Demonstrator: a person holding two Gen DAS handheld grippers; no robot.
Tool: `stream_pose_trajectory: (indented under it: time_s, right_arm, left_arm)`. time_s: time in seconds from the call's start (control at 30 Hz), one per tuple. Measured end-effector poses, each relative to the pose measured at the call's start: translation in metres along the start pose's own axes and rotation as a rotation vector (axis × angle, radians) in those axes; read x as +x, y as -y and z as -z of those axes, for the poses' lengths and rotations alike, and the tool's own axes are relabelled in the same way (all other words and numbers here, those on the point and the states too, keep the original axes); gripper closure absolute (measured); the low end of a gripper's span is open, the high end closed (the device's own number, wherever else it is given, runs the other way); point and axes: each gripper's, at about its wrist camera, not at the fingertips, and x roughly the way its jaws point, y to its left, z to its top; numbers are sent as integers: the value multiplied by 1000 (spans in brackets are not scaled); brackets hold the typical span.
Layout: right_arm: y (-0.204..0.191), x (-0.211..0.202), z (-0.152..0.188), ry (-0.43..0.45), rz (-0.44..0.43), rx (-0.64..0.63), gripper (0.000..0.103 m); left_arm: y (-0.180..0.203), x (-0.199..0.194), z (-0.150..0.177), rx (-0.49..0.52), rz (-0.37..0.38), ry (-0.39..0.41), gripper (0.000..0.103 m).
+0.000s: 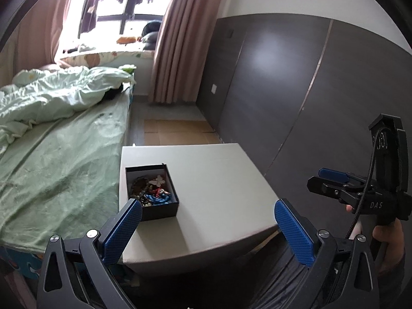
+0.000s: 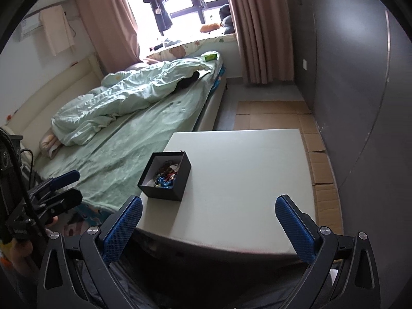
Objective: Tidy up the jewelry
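Both hand-held grippers spread, empty. Small black cardboard box (image 1: 152, 193) of tangled beaded jewelry (image 1: 152, 191) ahead-left; strands likely snagged, box dragged.

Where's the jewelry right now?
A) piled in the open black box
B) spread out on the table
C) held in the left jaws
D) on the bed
A: the beads and trinkets sit heaped inside the lidless black box on the white table, while the left gripper and right gripper hover open and empty.

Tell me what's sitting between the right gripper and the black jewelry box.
Nothing: in the right wrist view, only bare white table separates the open right gripper from the jewelry box.
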Motion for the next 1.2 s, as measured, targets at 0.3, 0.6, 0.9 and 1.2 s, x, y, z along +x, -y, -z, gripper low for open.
stream_pose_trajectory:
  time_s: [0.3,0.6,0.9,1.2]
  right_arm:
    - [-11,-57,33,78,11,-6,0]
    - [-23,-103,75,155,41,-5,0]
    - [-31,-122,95,196,65,-17,0]
    - [-48,-128,100,208,42,-48,0]
  left_arm:
    - [26,-52,25,31,-12,95,0]
    - [34,-102,58,25,-46,184,0]
    - [28,-127,68,-10,-44,226,0]
    - [36,-140,73,27,-60,239,0]
